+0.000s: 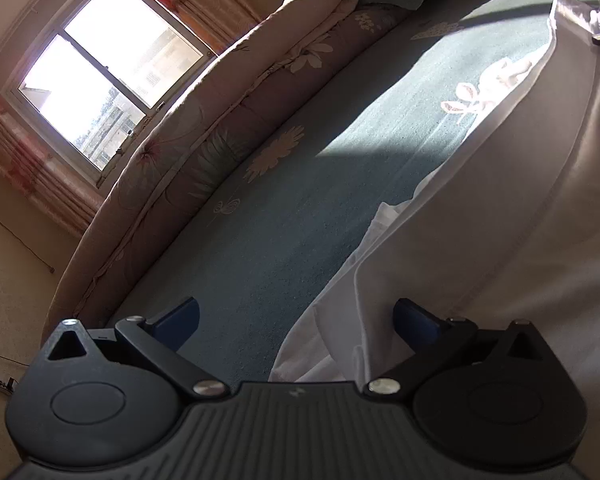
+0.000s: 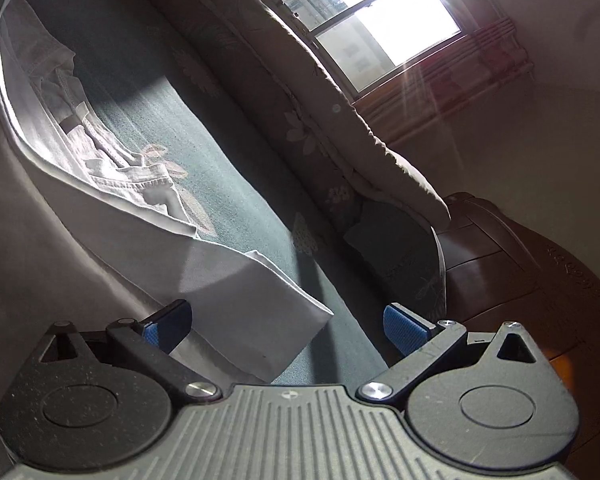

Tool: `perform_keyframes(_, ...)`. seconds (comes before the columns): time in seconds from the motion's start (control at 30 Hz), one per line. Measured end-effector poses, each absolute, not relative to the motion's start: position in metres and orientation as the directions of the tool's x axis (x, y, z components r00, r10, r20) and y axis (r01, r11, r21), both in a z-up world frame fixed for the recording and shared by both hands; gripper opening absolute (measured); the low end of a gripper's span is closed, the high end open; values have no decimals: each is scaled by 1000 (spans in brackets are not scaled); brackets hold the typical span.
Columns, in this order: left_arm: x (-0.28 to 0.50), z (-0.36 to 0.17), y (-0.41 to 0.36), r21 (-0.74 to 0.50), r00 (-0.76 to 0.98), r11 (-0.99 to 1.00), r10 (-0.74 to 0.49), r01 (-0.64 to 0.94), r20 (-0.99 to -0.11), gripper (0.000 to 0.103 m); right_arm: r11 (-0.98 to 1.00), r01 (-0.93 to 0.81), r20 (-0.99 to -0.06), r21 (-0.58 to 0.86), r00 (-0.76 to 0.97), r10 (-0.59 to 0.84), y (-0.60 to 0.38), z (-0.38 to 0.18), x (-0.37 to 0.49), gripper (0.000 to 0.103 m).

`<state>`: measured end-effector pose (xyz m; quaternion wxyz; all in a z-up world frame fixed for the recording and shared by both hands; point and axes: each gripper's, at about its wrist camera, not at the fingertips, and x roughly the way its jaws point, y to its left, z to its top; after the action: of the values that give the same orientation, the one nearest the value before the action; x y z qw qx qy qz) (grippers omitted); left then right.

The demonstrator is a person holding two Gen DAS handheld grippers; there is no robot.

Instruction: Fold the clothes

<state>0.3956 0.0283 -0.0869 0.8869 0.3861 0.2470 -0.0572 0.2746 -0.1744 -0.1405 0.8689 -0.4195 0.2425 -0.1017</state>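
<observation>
Both grippers low over the bed (image 1: 284, 240), fingers spread wide, holding nothing. Left gripper (image 1: 296, 320) straddles the white garment's (image 1: 520, 240) edge; right gripper (image 2: 286, 326) straddles its corner. Garment's long axis runs along the bed, beside the rolled floral quilt (image 1: 228, 92).

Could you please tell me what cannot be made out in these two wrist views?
- White garment: the left view's right edge cuts it off, so its type is unclear.
- Garment's near corner: the right tool body covers its lower edge.
- Outside the window: glare washes it out.
</observation>
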Motion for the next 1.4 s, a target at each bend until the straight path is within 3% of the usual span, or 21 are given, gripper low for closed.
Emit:
perform_keyframes(0.13, 393, -81, 32, 622, 871, 725, 63, 297, -488, 102, 641, -34, -356, -767, 853, -381, -178, -145, 284, 103)
perform_keyframes(0.37, 340, -43, 59, 539, 884, 785, -23, 305, -467, 102, 682, -85, -390, -726, 868, -307, -174, -132, 229, 103)
perform_keyframes(0.6, 301, -45, 83, 176, 713, 844, -294, 506, -636, 102, 828, -190, -537, -528, 830, -152, -173, -122, 179, 103)
perform_keyframes(0.73, 304, -80, 95, -43, 590, 874, -363, 485, -721, 102, 903, -199, -595, -382, 800, -75, -179, -122, 166, 103)
perform_keyframes(0.83, 289, -100, 113, -63, 592, 908, -321, 414, -739, 102, 939, -175, -629, -297, 776, -55, -191, -125, 156, 103)
perform_keyframes(1.07, 259, -77, 121, -92, 579, 904, -343, 417, -740, 102, 990, -102, -697, -95, 717, 7, -220, -132, 132, 103)
perform_keyframes(1.17, 260, -77, 116, -152, 572, 893, -394, 424, -720, 102, 991, -112, -665, -68, 746, 39, -214, -121, 125, 103)
perform_keyframes(1.4, 236, -90, 120, -152, 569, 930, -327, 334, -754, 102, 979, -182, -686, 97, 701, 198, -194, -125, 123, 103)
